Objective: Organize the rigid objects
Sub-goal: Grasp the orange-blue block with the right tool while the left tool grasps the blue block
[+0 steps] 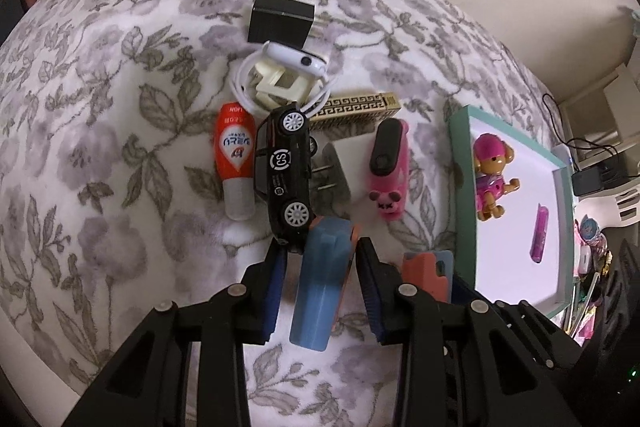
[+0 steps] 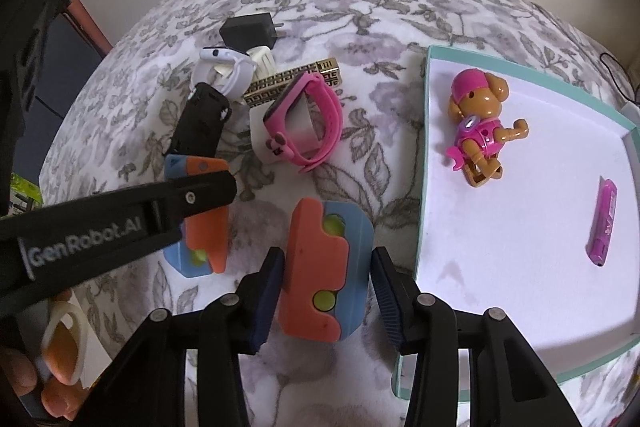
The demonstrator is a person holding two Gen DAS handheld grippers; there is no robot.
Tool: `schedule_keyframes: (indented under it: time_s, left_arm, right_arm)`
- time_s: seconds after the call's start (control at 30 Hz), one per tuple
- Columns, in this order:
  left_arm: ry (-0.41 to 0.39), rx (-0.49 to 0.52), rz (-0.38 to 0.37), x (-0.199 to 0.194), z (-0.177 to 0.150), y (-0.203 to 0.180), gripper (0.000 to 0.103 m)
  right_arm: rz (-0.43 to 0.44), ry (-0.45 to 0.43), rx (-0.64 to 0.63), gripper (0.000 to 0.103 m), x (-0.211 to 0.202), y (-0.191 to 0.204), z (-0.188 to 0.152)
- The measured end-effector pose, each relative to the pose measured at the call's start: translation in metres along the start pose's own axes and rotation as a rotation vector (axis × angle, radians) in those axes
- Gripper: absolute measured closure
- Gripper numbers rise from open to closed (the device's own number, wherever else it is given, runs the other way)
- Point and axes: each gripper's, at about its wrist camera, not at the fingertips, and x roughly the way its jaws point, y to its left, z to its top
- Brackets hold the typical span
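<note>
Left wrist view: left gripper (image 1: 320,283) at lower centre, jaws clamped on a blue-and-orange block (image 1: 320,287) held end-on between the pads, clear of the floral blanket (image 1: 100,167). Above it, a cluster awaiting sorting: black toy car (image 1: 286,171), red-and-white tube (image 1: 236,159), white plug adapter (image 1: 338,167), pink watch (image 1: 388,171), gold patterned box (image 1: 356,107), white watch on a cream stand (image 1: 288,71), black charger (image 1: 280,23). At right, teal-rimmed tray (image 1: 460,163) already holding a toy dog (image 1: 492,175) and a magenta stick (image 1: 540,233). Right wrist view: right gripper (image 2: 326,283) at lower centre, jaws closed on a second orange-and-blue block (image 2: 324,267), just left of the tray rim (image 2: 424,187). Left gripper arm entering from left edge, carrying its block. Judged status: two items stowed, two in hand, roughly seven left on the blanket. Tray interior mostly bare at lower left and centre; ample placement room. Raised rim to be cleared on entry. Narrow gap between the two grippers; cluster tightly packed, car touching tube and adapter.
</note>
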Motion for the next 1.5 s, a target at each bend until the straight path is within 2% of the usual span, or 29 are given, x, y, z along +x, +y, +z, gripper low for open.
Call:
schedule_keyframes:
  time_s: [0.2,0.67,0.83,1.1,1.13,1.23,1.5]
  left_arm:
    - [-0.005,-0.013,-0.008,-0.003,0.0,0.003,0.066]
    - [0.096,-0.054,0.024,0.022,-0.004,0.021,0.065]
    - [0.126,-0.062,0.019,0.022,-0.011,0.028,0.058]
    - [0.134,-0.046,0.037,0.016,-0.02,0.027,0.057]
    - [0.13,-0.036,0.042,0.015,-0.022,0.025,0.066]
    - [0.129,-0.015,0.039,0.017,-0.023,0.018,0.079]
    - [0.054,0.0,0.039,-0.001,-0.016,0.007,0.079]
  right_arm:
    - [0.003,-0.008,0.006,0.056,-0.002,-0.003,0.0]
    - [-0.01,0.038,-0.028,0.056,0.013,0.003,-0.003]
    - [-0.004,0.039,-0.026,0.056,0.013,0.003,-0.003]
    - [0.005,0.041,-0.018,0.056,0.013,0.001,-0.002]
    - [0.005,0.041,-0.018,0.056,0.013,0.001,-0.002]
    - [0.006,0.042,-0.018,0.056,0.013,0.001,-0.002]
    - [0.016,0.016,-0.005,0.056,0.002,-0.002,-0.001]
